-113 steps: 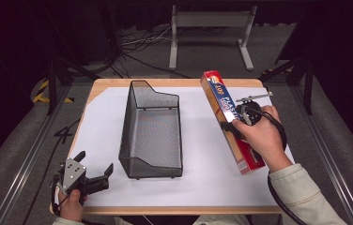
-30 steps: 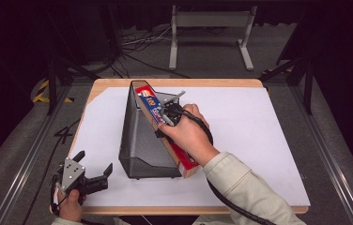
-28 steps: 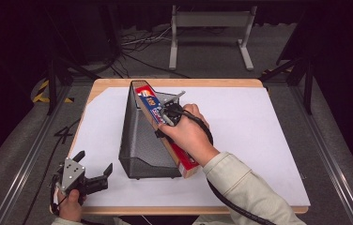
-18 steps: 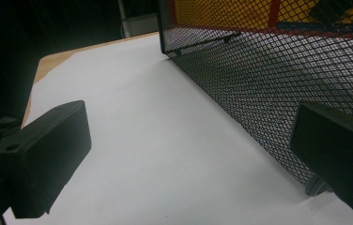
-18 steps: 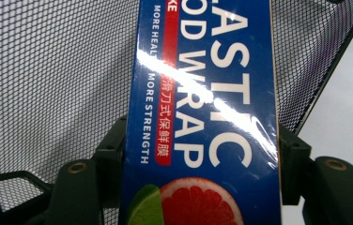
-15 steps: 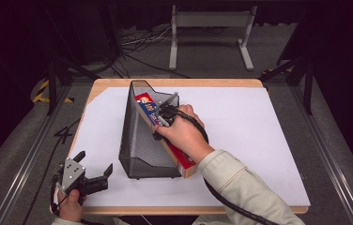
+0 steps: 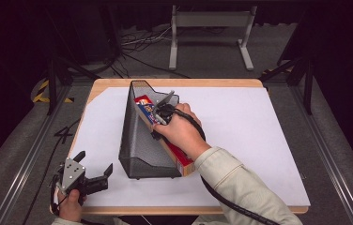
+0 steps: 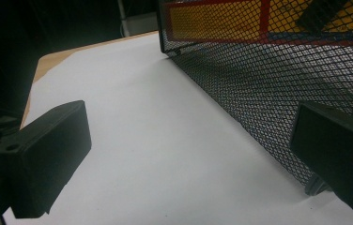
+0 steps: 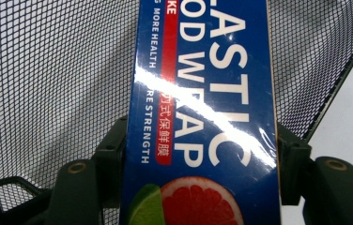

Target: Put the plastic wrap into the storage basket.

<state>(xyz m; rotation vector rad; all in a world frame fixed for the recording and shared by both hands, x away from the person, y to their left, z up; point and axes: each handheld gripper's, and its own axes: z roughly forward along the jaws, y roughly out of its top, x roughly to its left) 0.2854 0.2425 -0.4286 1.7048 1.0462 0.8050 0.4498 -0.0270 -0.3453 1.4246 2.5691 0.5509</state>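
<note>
- we take the black wire-mesh file basket (image 7: pixel 141 140) as our landmark; it stands on the white sheet (image 7: pixel 259 140) that covers the wooden table (image 7: pixel 212 83), with its tall end far from us and its low end near us.
- our right gripper (image 7: pixel 161 114) has its jaws clenched on the long blue, red and yellow plastic wrap box (image 7: pixel 180 159); in the right gripper view the box (image 9: pixel 203 117) sits squeezed between the two black jaws, with mesh (image 9: pixel 57 70) behind it on both sides.
- the box's far end is already inside the basket, down near the tall end; its near end pokes out past the basket's low front corner and appears raised rather than resting on the basket's floor.
- through the basket's side wall, the left gripper view shows the yellow and red face of the box (image 8: pixel 221 18) behind the mesh (image 8: pixel 268 93), so we judge it partly seated.
- our left gripper (image 7: pixel 90 176) waits near the basket's low end, off its left front corner, at the table's edge; its jaws are spread apart and grasp nothing.
- done, as we judge it: the box is picked up, carried over and started into the basket.
- left, as we judge it: lowering the box until it lies fully within the basket, releasing the right jaws, and drawing the hand (image 7: pixel 181 133) clear.
</note>
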